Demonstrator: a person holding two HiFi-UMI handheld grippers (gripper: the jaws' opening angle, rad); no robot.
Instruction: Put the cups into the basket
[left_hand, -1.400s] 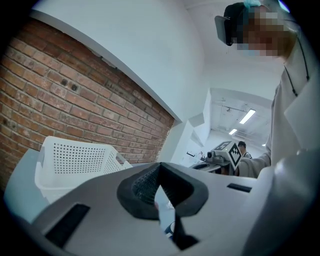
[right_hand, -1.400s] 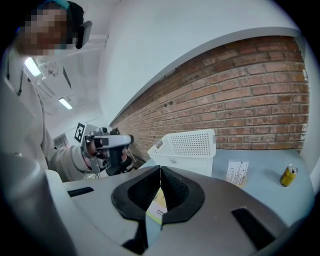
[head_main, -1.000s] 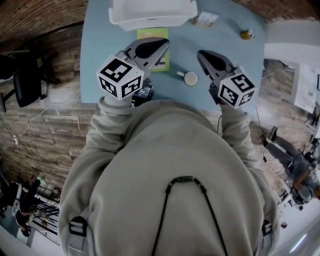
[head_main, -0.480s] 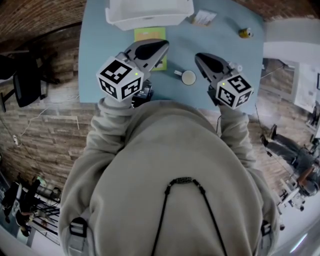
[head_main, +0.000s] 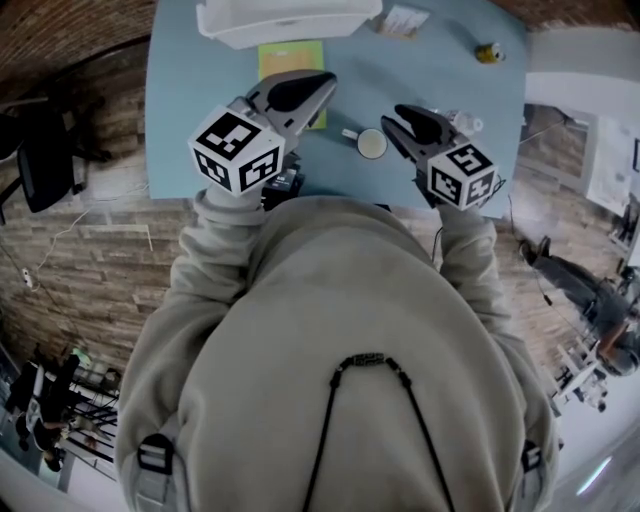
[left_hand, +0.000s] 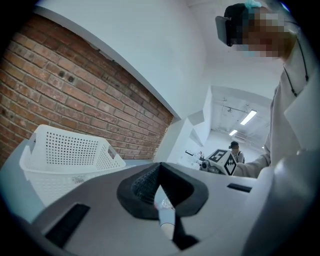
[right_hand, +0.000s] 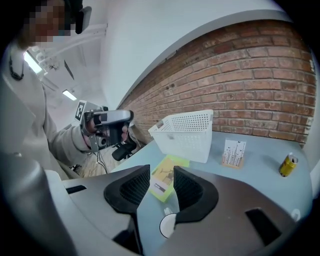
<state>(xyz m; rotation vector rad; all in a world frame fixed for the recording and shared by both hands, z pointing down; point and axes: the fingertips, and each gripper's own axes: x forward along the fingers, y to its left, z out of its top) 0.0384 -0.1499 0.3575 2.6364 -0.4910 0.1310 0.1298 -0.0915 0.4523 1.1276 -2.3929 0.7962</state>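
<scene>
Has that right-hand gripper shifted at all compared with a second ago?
Yes. The right gripper has dropped closer to the white cup on the blue table. Its jaws have just been opening, with nothing between them yet.

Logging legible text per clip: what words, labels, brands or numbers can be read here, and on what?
Nothing reads clearly.
Yellow-green booklet: dark label, too blurred.
Basket: sticker, too small.
Card stand: dark marks, unreadable.
Yellow can: print too small.
Marker cubes: square patterns, no letters.
</scene>
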